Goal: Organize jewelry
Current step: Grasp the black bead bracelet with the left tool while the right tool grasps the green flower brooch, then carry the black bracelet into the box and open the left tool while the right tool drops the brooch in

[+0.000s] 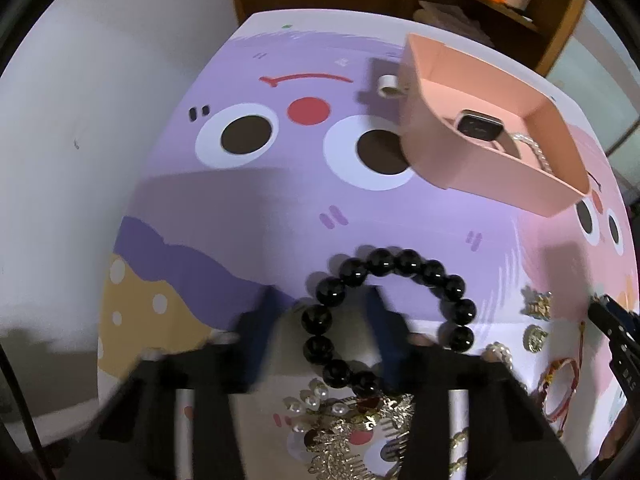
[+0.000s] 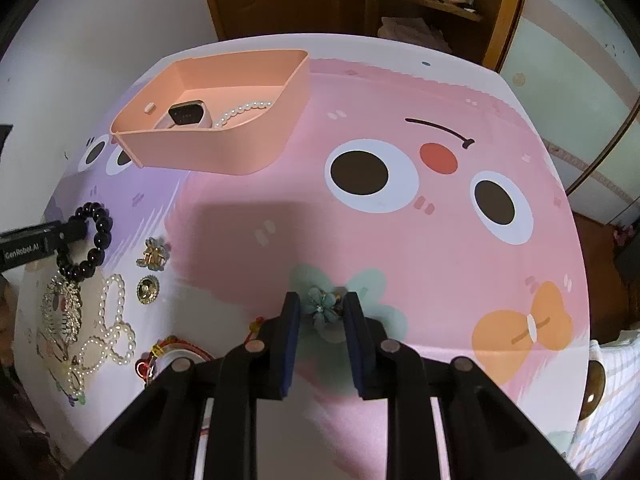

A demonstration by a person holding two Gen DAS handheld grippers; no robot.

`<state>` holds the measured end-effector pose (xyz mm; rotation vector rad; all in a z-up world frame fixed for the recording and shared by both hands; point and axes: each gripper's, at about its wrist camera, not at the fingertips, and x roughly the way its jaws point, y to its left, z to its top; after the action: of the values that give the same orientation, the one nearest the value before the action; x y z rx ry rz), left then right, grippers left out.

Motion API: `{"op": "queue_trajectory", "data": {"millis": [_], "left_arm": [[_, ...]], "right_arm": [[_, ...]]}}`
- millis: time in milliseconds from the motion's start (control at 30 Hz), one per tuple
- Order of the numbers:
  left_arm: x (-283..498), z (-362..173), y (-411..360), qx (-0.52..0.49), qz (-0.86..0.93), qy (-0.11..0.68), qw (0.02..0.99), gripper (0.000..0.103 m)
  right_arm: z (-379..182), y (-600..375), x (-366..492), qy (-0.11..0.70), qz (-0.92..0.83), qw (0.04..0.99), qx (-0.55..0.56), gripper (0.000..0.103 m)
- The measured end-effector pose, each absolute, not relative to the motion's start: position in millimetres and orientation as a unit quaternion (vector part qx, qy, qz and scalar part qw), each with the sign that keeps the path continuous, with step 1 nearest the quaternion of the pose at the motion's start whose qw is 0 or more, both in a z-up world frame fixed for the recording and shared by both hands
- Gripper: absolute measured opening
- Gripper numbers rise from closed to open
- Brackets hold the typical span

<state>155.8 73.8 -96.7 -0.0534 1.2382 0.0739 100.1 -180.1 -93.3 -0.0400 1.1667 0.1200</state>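
Your left gripper [image 1: 320,320] is pinching the black round-bead bracelet [image 1: 388,320] through its loop; your right gripper [image 2: 322,308] is clamping the teal fabric flower clip [image 2: 320,305]. Both are sitting on the table. Next: lift, carry to the pink plastic tray [image 2: 224,152]. Readable: "GenRobot.AI" on the left gripper.

clear: mat centre [image 2: 320,220] | blocked: pink tray [image 2: 224,152] far-left; jewelry pile [image 2: 80,320] left

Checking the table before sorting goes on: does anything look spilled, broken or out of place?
Nothing looks damaged. The pink tray stands upright, holding only a watch and pearl strand. The other jewelry lies loose by the table's edge, including a black bead bracelet and pearl bracelets.
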Motion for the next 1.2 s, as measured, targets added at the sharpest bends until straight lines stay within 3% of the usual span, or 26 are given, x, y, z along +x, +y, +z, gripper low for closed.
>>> {"op": "queue_trajectory", "data": {"millis": [33, 200, 467, 867, 1200], "left_arm": [[158, -97, 72, -0.024, 0.033, 0.582, 0.812, 0.016], [160, -96, 77, -0.055, 0.027, 0.585, 0.809, 0.012], [146, -63, 80, -0.095, 0.016, 0.548, 0.831, 0.012], [139, 39, 65, -0.096, -0.039, 0.482, 0.870, 0.012], [179, 94, 39, -0.082, -0.078, 0.439, 0.891, 0.012]], "right_arm": [[-93, -180, 100, 0.549, 0.056, 0.834, -0.022, 0.022], [-92, -178, 97, 0.547, 0.060, 0.835, -0.023, 0.020], [-80, -176, 92, 0.539, 0.073, 0.839, -0.021, 0.018], [-22, -172, 102, 0.501, 0.103, 0.859, 0.004, 0.018], [23, -159, 151, 0.467, 0.118, 0.876, 0.012, 0.018]]}}
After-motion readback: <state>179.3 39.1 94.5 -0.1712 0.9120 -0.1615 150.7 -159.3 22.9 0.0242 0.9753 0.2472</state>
